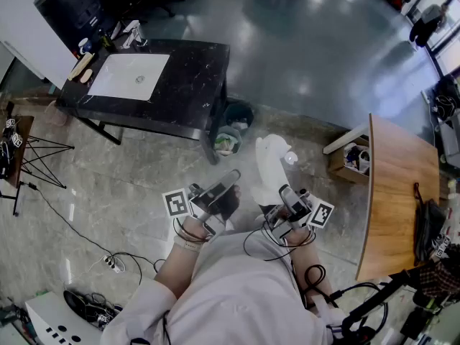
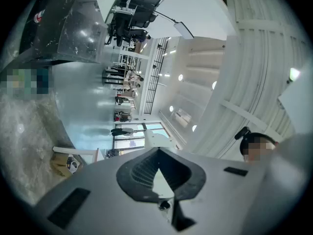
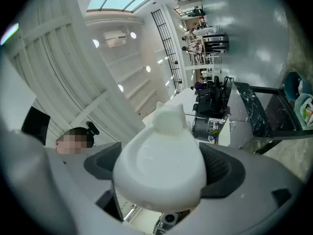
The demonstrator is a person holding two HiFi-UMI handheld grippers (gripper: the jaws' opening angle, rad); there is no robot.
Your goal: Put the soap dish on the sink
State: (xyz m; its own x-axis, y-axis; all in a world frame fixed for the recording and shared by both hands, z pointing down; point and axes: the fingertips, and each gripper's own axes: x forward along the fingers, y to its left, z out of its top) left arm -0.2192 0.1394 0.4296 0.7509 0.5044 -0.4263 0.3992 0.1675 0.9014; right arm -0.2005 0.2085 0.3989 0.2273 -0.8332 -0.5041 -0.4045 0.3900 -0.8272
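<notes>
Test bay in a large open hall: a black marble counter [image 1: 180, 85] on metal legs, fitted with a white sink [image 1: 129, 76] and faucet [image 1: 131, 33], stands at 10 o'clock on a polished grey floor [image 1: 323, 49]. A tripod [image 1: 50, 144] at 9 o'clock, a power strip [image 1: 111, 263] with trailing cables at 7 o'clock and a wooden table [image 1: 399, 185] at 3 o'clock surround it. The left gripper view shows a high white ceiling with recessed lights [image 2: 180, 77] and a glazed frontage [image 2: 142, 129].
</notes>
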